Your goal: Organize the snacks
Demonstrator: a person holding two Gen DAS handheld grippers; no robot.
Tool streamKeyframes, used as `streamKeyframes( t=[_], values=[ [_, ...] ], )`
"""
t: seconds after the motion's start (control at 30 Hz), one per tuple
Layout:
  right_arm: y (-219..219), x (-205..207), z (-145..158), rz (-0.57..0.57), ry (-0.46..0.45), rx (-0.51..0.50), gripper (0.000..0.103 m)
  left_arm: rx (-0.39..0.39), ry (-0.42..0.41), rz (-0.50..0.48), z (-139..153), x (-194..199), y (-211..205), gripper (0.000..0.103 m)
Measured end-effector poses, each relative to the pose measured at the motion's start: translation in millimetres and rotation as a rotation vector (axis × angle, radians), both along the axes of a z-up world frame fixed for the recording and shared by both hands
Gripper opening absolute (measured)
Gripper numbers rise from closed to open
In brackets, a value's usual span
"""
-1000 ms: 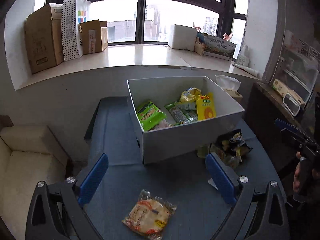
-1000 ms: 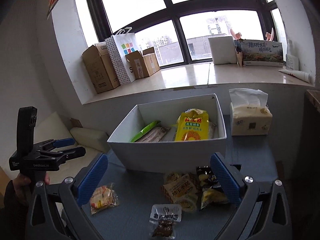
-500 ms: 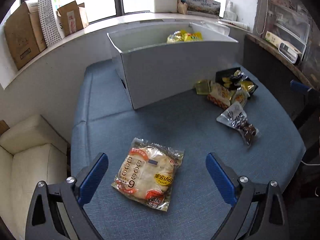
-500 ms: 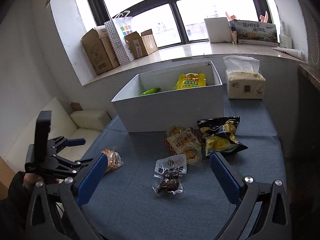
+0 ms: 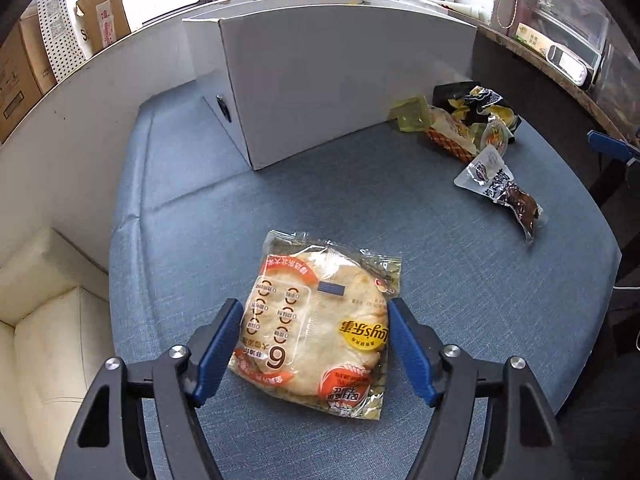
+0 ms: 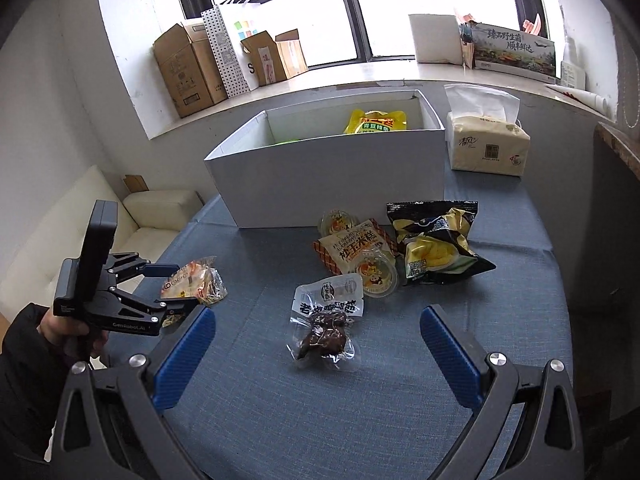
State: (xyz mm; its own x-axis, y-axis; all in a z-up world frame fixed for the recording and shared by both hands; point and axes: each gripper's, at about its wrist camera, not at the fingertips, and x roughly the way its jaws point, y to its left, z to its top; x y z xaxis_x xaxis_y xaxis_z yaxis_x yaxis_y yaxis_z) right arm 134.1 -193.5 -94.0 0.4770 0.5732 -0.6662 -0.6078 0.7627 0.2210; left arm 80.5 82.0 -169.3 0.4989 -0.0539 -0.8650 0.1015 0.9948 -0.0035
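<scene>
A flatbread packet (image 5: 320, 328) lies flat on the blue tabletop (image 5: 360, 208), left of the other snacks. My left gripper (image 5: 315, 304) points down over it. Its jaws are closing, with the blue pads at the wrapper's two sides and the wrapper not squeezed. The right wrist view shows the same packet (image 6: 192, 280) between the fingers of that gripper (image 6: 184, 286). My right gripper (image 6: 316, 316) hangs open above a clear packet of dark meat (image 6: 324, 328). Behind stands the white box (image 6: 328, 184) with yellow and green packets inside.
A black and yellow chip bag (image 6: 436, 248), a rice cake packet (image 6: 352, 248) and jelly cups (image 6: 378, 276) lie before the box. A tissue pack (image 6: 488, 144) sits at the back right. A cream sofa (image 5: 44, 320) borders the table's left edge; a dark cabinet (image 5: 532, 80) stands right.
My left gripper has dropped toward the flatbread packet and its jaws have narrowed around it. The right gripper has sunk and tipped down over the dark meat packet.
</scene>
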Motion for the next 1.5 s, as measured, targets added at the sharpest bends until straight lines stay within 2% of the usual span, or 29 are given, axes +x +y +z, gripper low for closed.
streamKeyframes(
  t=[0.13,0.27,0.4,0.53,0.6,0.67,0.73,0.8,0.83,0.87,0.93,0.97,1.0,1.07,1.17,1.2,1.23,1.27,1.33,1.43,1.5],
  values=[
    [1.1,2.5,-2.8,-0.002,0.011,0.0,0.103,-0.035,-0.041,0.015,13.0,-3.4,2.7,0.077],
    [13.5,14.7,-6.8,0.028,0.006,-0.021,0.103,-0.072,-0.11,0.047,40.1,-15.1,4.2,0.077],
    [37.1,51.0,-14.2,0.066,0.025,-0.014,0.103,-0.091,-0.17,0.083,64.4,-28.2,1.0,0.077],
    [64.4,92.5,-22.9,0.076,0.02,-0.05,0.103,-0.077,-0.195,0.057,77.1,-38.5,-8.1,0.077],
    [79.9,106.2,-28.5,0.12,0.023,-0.072,0.103,-0.084,-0.198,0.048,78.7,-41.1,-9.2,0.077],
    [94.3,114.6,-35.7,0.156,0.02,-0.13,0.097,-0.086,-0.204,0.05,78.0,-42.4,-9.9,0.077],
    [104.6,120.6,-43.3,0.182,0.027,-0.174,0.081,-0.096,-0.204,0.053,77.8,-42.3,-8.0,0.077],
    [112.3,125.1,-50.1,0.211,0.05,-0.199,0.073,-0.099,-0.21,0.053,77.8,-42.4,-6.9,0.077],
    [114.1,126.0,-52.7,0.213,0.053,-0.21,0.073,-0.103,-0.211,0.052,77.6,-42.5,-6.8,0.077],
    [115.1,126.9,-54.6,0.219,0.053,-0.208,0.072,-0.106,-0.211,0.052,77.3,-42.0,-6.2,0.077],
    [115.5,130.9,-59.0,0.216,0.071,-0.202,0.055,-0.11,-0.211,0.053,77.3,-42.5,-7.4,0.077],
    [115.6,133.8,-61.3,0.206,0.082,-0.209,0.05,-0.112,-0.212,0.053,77.3,-42.8,-7.8,0.077],
    [115.5,135.7,-64.1,0.202,0.087,-0.216,0.038,-0.113,-0.211,0.052,76.9,-42.7,-7.8,0.077],
    [112.9,135.3,-65.5,0.21,0.091,-0.199,0.038,-0.11,-0.21,0.052,76.2,-42.4,-7.1,0.077],
    [108.3,131.2,-63.3,0.209,0.086,-0.177,0.032,-0.114,-0.206,0.054,75.6,-41.7,-5.6,0.077],
    [105.2,127.3,-61.0,0.208,0.078,-0.165,0.026,-0.115,-0.207,0.055,76.0,-41.6,-5.5,0.077],
    [102.5,123.6,-57.9,0.211,0.069,-0.149,0.015,-0.118,-0.209,0.052,76.2,-41.4,-4.7,0.077],
    [100.0,119.8,-54.5,0.214,0.063,-0.135,0.01,-0.12,-0.21,0.05,76.8,-41.7,-5.3,0.077],
    [97.4,113.0,-50.2,0.218,0.065,-0.126,0.007,-0.114,-0.21,0.043,76.9,-41.5,-6.9,0.077],
    [100.7,106.0,-48.3,0.222,0.032,-0.17,0.007,-0.112,-0.204,0.045,75.2,-39.9,-7.0,0.077],
    [104.1,105.3,-48.1,0.207,0.04,-0.171,0.013,-0.119,-0.204,0.047,74.9,-40.0,-6.3,0.077]
  ],
)
